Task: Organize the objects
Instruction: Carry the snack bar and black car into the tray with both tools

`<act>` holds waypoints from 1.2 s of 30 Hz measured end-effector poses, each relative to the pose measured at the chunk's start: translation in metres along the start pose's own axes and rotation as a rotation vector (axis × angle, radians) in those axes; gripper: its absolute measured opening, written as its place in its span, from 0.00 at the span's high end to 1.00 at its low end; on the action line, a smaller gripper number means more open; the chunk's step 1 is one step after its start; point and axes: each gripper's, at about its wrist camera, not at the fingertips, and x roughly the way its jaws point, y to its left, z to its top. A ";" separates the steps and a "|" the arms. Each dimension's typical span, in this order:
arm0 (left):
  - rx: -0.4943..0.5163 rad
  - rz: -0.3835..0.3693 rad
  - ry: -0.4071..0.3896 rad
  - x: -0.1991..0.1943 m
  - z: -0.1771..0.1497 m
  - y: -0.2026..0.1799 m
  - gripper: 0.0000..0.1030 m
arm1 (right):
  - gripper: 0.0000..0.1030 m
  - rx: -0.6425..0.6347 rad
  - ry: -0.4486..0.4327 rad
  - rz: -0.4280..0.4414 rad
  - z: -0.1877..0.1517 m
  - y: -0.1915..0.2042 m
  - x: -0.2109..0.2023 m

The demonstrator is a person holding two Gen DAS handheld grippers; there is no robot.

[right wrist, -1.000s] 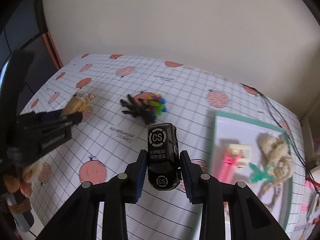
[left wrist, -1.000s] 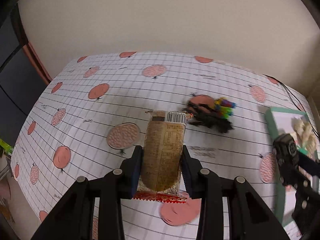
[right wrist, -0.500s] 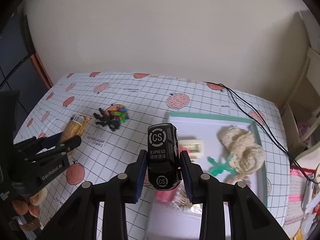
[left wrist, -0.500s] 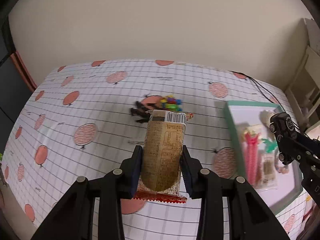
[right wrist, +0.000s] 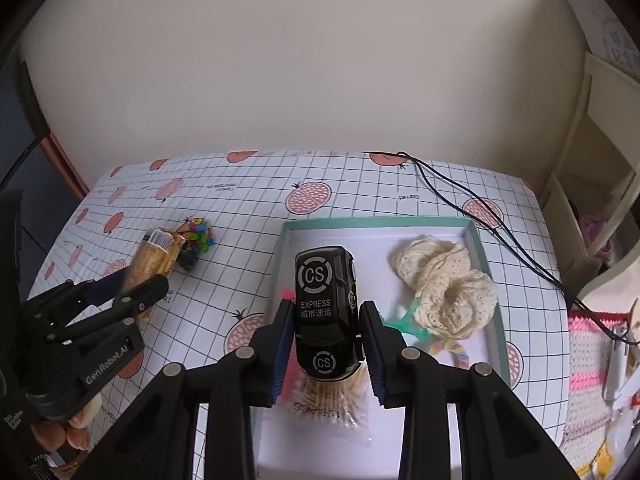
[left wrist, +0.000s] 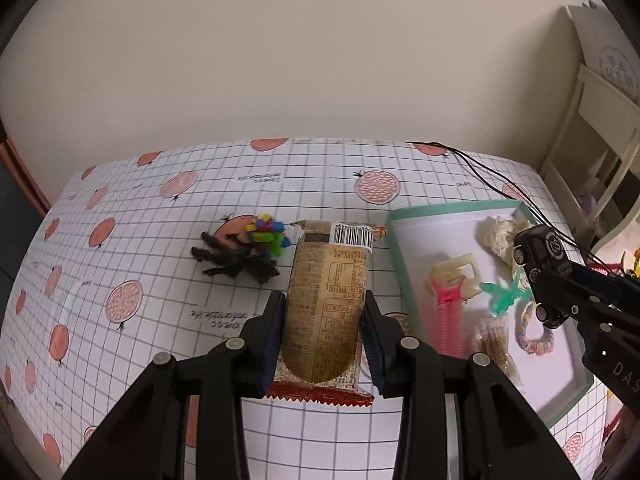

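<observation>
1. Two items are held, one per gripper. The snack packet (left wrist: 326, 304), a flat crinkly brown wrapper with a barcode at its far end and a red serrated seam at the near end, sits lengthwise between the jaws of the left gripper (left wrist: 324, 320), pinched at both long sides and sticking out toward 12 o'clock, above the tablecloth (left wrist: 160, 208).
2. The toy car (right wrist: 325, 312), glossy black hard plastic with white "CS" rings and "EXPRESS" print, is clamped by its flanks in the right gripper (right wrist: 325, 334), nose toward 12 o'clock, over the left part of the tray (right wrist: 476, 236).
3. The tray is shallow and rectangular with a teal rim and white floor. It holds cream lacy fabric (right wrist: 444, 284) at 2 o'clock from the car, a translucent green plastic piece (right wrist: 408, 326), a pastel braided loop (right wrist: 454, 350) and a clear bag of wooden sticks (right wrist: 332, 404) under the car.
4. Left wrist view also shows a pink ridged clip (left wrist: 448, 320) in the tray.
5. On the tablecloth, a white grid with pink fruit prints, at 10 o'clock from the packet lies a black fuzzy bundle (left wrist: 236, 258) touching a cluster of multicoloured beads (left wrist: 268, 234).
6. Black cables (right wrist: 480, 216) trail across the far right corner.
</observation>
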 end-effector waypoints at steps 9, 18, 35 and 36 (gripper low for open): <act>0.036 -0.058 -0.017 0.009 0.014 -0.023 0.63 | 0.66 0.050 0.008 -0.001 0.004 -0.024 0.011; 0.090 -0.144 -0.003 0.045 0.021 -0.069 0.63 | 0.66 0.119 0.046 -0.060 0.003 -0.064 0.035; 0.094 -0.149 0.089 0.112 0.029 -0.098 0.63 | 0.66 0.181 0.078 -0.093 -0.002 -0.102 0.064; 0.094 -0.149 0.088 0.113 0.030 -0.099 0.63 | 0.66 0.178 0.080 -0.095 -0.002 -0.101 0.065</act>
